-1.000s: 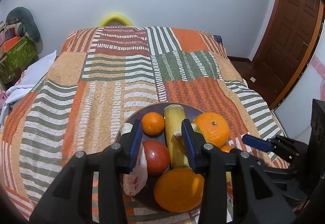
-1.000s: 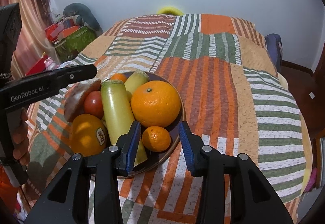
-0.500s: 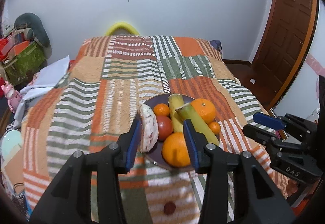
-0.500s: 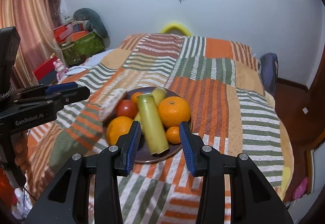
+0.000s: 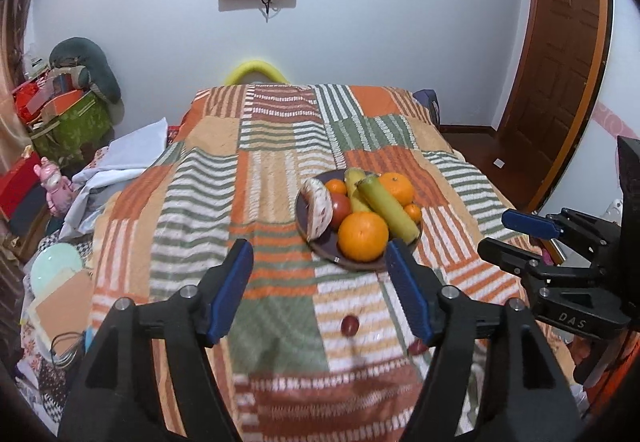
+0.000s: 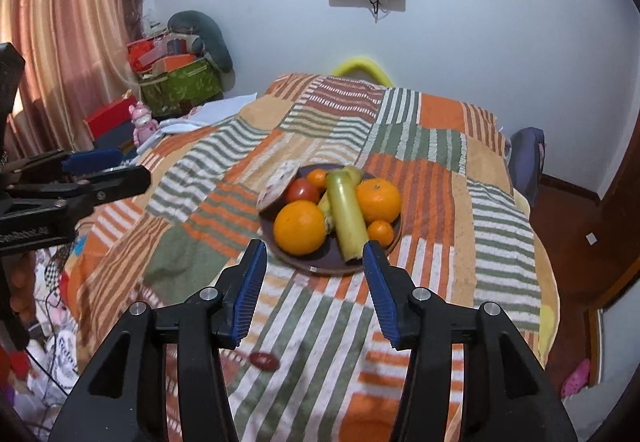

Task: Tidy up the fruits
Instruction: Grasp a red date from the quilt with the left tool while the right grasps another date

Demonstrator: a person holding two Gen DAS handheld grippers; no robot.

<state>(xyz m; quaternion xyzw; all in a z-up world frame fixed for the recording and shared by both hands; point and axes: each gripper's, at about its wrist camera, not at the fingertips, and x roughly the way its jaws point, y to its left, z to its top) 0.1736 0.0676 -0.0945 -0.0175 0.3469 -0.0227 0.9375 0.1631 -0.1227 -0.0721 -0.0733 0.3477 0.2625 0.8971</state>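
1. My left hand-held gripper (image 5: pixel 320 292) hangs with its jaws wide apart and empty; my right hand-held gripper (image 6: pixel 315 284) likewise.
2. The plate (image 5: pixel 320 242) of fruit sits on the bed (image 5: pixel 260 177), well ahead of both.
3. A small red fruit (image 5: pixel 349 324) lies loose on the blanket, nearer me.
4. It looks light, round and apt to roll, so I'd pinch it gently across its middle.
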